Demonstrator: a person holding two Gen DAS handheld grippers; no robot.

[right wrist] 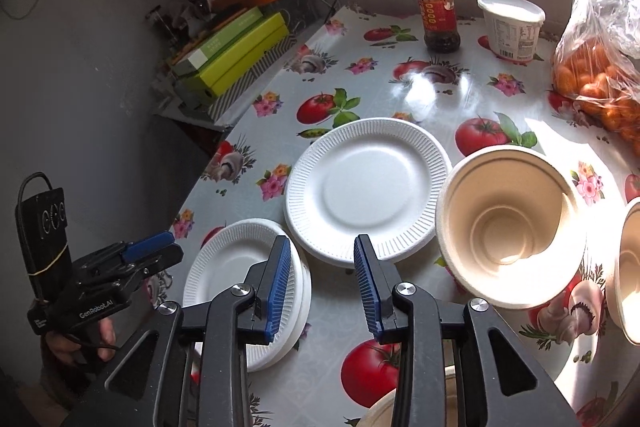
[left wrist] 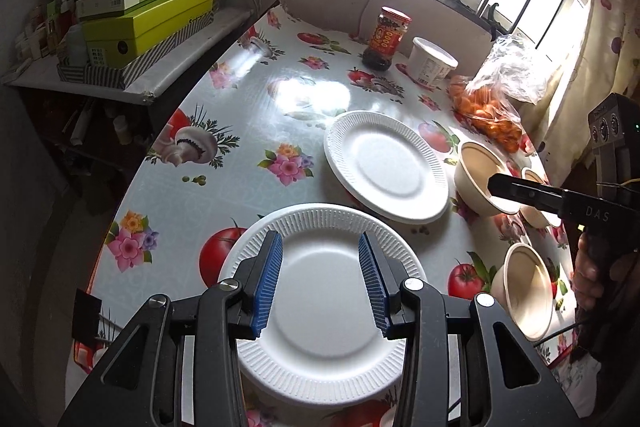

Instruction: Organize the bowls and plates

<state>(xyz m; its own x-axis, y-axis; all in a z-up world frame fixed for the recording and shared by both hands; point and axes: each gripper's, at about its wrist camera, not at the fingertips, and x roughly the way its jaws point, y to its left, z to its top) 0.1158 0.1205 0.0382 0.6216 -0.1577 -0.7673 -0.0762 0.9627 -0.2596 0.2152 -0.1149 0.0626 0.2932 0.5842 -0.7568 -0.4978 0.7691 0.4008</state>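
On the table: a flowered oilcloth table (right wrist: 400,95) carries white foam plates and beige pulp bowls, not yet all sorted.
Near plate stack: a stack of white plates (right wrist: 236,267) sits at the near left edge; in the right wrist view several rims show one over another, so I judge some plates are already gathered there. The left wrist view shows the same stack (left wrist: 324,291) from above.
Loose plate: one single white plate (right wrist: 368,187) lies just beyond the stack, apart from it, its rim beside the big bowl; I cannot tell whether they touch.
Bowls: a large beige bowl (right wrist: 508,223) stands upright right of the loose plate, a second bowl (right wrist: 628,267) at the right edge, and a third bowl (right wrist: 384,413) peeks out under the right gripper. From the left wrist view they stand separately, not nested.
Left gripper: left gripper (left wrist: 320,283) hovers over the stack, jaws spread, nothing between the pads.
Right gripper: right gripper (right wrist: 322,283) hangs above bare cloth between stack and bowls, jaws parted and empty.
Left to do: by my reckoning, the loose plate must join the stack and the bowls need nesting.
Bystanders: a chili sauce jar (right wrist: 438,13), a white tub (right wrist: 512,27) and a bag of oranges (right wrist: 600,75) stand at the far side, well apart.
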